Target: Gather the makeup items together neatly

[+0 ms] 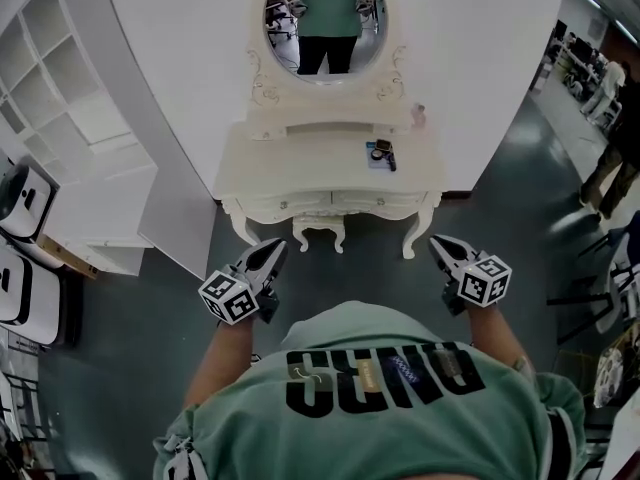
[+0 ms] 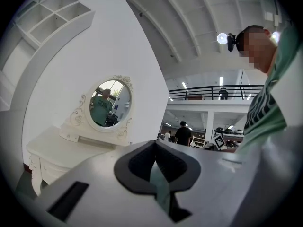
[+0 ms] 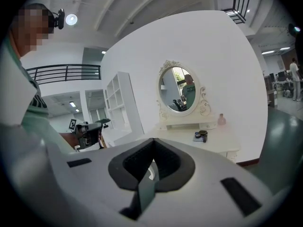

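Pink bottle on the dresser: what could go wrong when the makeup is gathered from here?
The pink bottle stands upright near the dresser's right rear corner; a nudge may tip it off.
The left gripper and right gripper are shut; reaching the dark items like that would shove them.

A white dressing table is shown standing on a dark floor. An oval mirror is mounted at its 12 o'clock edge. A small dark cluster of makeup items is laid at 3 o'clock, and a pink bottle at 2 o'clock.
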Demonstrator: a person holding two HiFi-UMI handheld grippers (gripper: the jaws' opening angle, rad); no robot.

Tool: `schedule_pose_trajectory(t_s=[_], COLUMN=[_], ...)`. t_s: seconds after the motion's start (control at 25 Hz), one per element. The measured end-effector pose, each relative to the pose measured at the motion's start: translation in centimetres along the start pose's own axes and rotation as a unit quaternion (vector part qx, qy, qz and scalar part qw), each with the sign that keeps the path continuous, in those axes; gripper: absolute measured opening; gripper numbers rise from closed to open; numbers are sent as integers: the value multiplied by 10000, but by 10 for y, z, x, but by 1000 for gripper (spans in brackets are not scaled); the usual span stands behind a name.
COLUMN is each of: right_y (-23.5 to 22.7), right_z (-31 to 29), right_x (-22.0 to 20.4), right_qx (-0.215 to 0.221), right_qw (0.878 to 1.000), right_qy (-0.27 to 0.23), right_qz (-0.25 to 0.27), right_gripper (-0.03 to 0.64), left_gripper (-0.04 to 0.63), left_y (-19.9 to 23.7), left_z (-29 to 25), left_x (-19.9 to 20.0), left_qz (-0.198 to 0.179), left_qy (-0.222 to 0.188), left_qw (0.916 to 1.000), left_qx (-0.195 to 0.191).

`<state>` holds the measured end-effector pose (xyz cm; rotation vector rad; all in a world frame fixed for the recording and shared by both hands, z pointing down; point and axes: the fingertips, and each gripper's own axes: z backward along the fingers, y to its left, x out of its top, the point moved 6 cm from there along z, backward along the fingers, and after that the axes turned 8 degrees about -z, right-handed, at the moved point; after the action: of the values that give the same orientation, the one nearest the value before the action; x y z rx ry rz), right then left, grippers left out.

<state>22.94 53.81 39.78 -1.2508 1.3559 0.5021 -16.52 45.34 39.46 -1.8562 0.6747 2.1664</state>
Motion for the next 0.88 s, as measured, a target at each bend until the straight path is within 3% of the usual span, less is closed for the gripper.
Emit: schedule_pose_trajectory(t_s=[0.24, 0.6, 0.88], right_y=[-24, -81, -99], right_z=[25, 65, 40], right_x=[-9, -18, -24], right_qx=[34, -273, -299], right_qw=[9999, 9986, 9976], right_qy=[7, -114, -39], right_qz=[-97, -438, -621], right_gripper=[-12, -12, -12], left_gripper=[9, 9, 9], left_y=[-19, -49, -24], left_z=[-33, -91, -109], left_x=[-10, -28, -33], left_qz=[2, 67, 138], left_qy=[83, 281, 387], left_qw=[9998, 9987, 9984], left_qx=[-152, -426, -394])
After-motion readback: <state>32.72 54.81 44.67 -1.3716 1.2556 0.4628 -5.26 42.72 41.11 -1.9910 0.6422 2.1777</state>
